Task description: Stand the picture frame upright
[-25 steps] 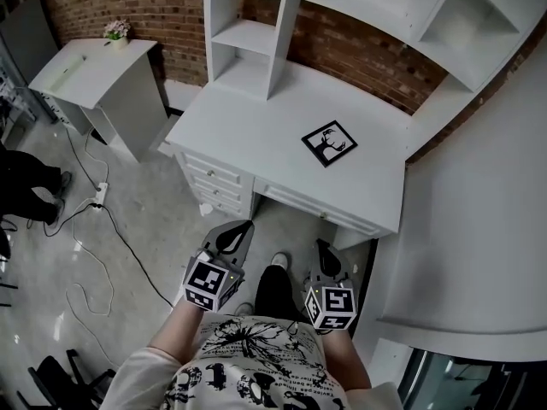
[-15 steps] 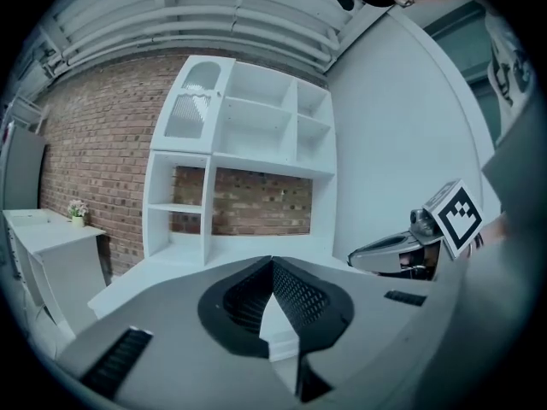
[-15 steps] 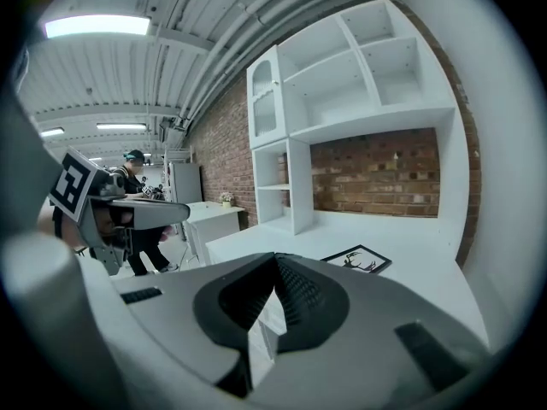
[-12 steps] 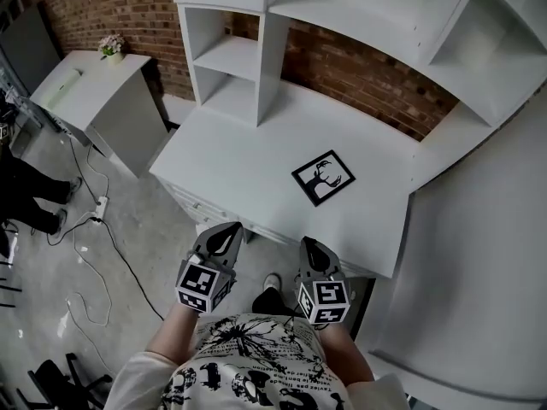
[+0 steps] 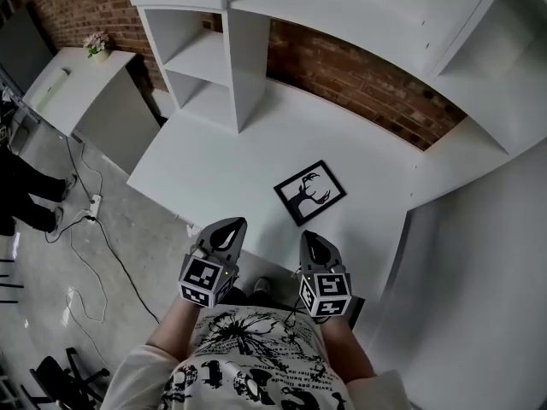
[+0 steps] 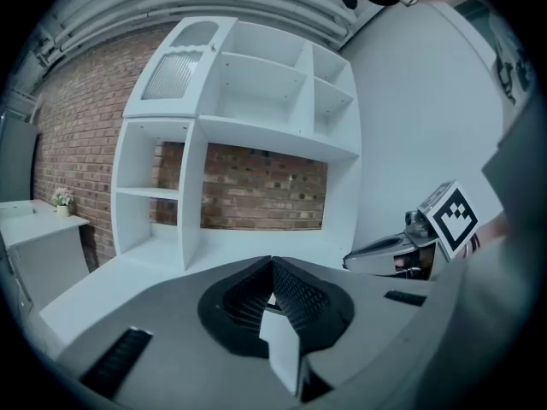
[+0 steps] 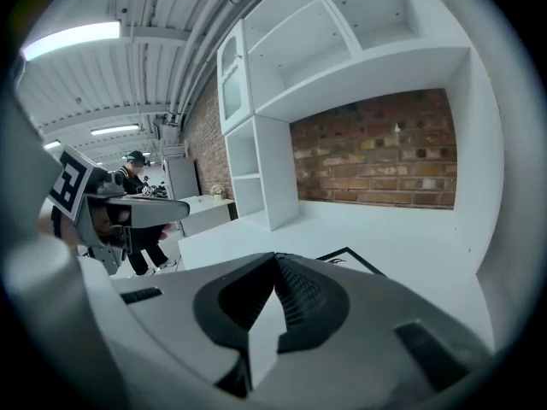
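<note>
A black picture frame with a black-and-white antler print lies flat on the white desk, turned at an angle. Its corner peeks past the right gripper's body in the right gripper view. My left gripper hangs over the desk's front edge, left of the frame, shut and empty. To the right of it my right gripper is just short of the frame's near corner, also shut with nothing in it. In the left gripper view the left gripper points toward the shelf unit, and the right gripper shows at its side.
A white hutch with open shelves stands at the desk's back against a brick wall. A white wall closes the right side. A small white cabinet with a flower pot stands at left; cables lie on the floor.
Both grippers have moved forward, from over the floor in front of the drawers to the desk's front edge. The frame now lies much closer to them. Both jaws stayed shut.
</note>
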`<act>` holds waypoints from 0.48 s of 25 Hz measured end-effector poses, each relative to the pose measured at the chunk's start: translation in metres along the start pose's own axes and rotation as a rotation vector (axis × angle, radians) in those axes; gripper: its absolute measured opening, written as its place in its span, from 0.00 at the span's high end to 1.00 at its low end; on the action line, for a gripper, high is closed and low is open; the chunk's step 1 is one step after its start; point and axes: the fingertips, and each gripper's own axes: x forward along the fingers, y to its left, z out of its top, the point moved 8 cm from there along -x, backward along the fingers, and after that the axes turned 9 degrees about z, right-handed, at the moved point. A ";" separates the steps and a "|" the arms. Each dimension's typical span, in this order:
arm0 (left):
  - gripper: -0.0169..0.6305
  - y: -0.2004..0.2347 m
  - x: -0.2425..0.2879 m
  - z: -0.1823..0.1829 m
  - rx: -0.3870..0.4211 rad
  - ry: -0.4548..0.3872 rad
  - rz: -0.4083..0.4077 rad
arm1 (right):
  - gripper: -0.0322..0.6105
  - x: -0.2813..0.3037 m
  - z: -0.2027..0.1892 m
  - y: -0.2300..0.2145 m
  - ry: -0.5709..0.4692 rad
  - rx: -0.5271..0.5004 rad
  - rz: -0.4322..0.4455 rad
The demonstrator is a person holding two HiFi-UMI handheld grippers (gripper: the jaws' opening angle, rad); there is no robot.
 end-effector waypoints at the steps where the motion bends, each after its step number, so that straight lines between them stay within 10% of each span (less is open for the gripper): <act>1: 0.95 -0.001 0.007 0.000 0.001 0.012 -0.006 | 0.94 0.004 -0.001 -0.006 0.010 0.008 -0.002; 12: 0.95 0.035 0.083 0.007 0.006 0.051 -0.088 | 0.94 0.052 -0.001 -0.041 0.084 0.091 -0.085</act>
